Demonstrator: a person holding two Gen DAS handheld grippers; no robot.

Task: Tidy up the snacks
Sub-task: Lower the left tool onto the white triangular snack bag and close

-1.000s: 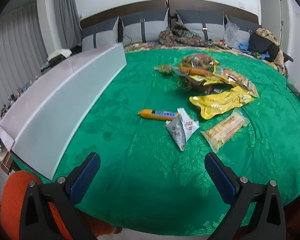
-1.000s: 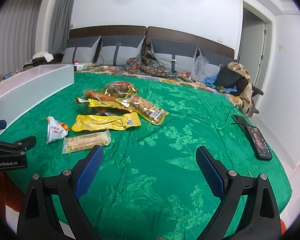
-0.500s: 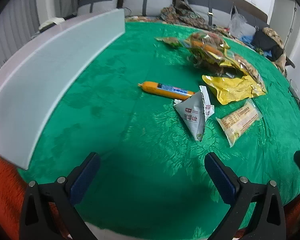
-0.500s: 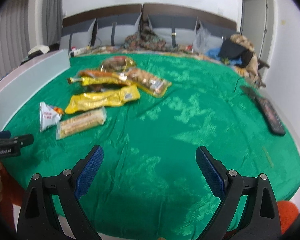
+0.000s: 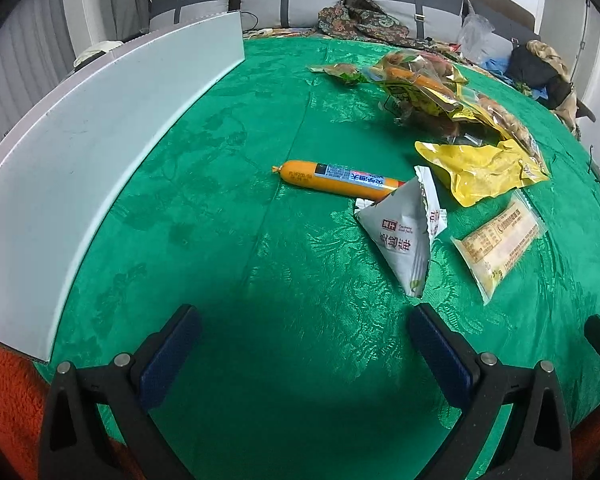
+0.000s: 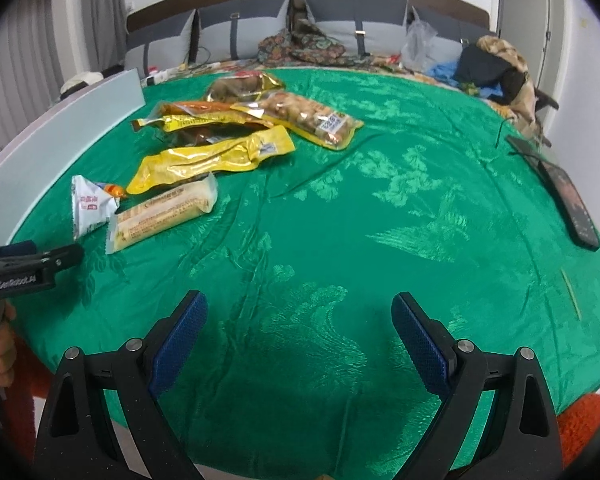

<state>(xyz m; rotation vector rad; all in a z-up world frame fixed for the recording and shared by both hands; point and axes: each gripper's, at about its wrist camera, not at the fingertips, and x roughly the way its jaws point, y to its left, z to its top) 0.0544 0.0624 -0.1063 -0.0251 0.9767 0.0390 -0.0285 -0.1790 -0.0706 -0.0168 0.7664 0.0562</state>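
At the far left of the left wrist view a long pale panel (image 5: 100,152) stands on edge along the border of the green cloth (image 5: 228,240) that covers the bed. The left gripper (image 5: 300,344) hovers low over bare cloth near the front edge with its blue-padded fingers (image 5: 170,354) spread wide and nothing between them. Ahead of it and a little to the right lies an orange sausage stick (image 5: 336,178), its far end touching a white triangular packet (image 5: 404,232) that rests just beside a clear-wrapped biscuit bar (image 5: 496,240). Behind these lies a yellow foil pouch (image 5: 480,170), and farther back a heap of mixed snack bags (image 5: 420,88). In the right wrist view the left gripper's black body shows at the left edge, with the same snacks beyond it: the white triangular packet (image 6: 90,206), the biscuit bar (image 6: 164,212), the yellow foil pouch (image 6: 208,158) and a bag of nuts (image 6: 304,118) toward the middle. The right gripper (image 6: 300,328) hangs over open cloth, well apart from the snacks, its fingers released and holding nothing. A dark phone (image 6: 568,196) lies at the cloth's right edge.
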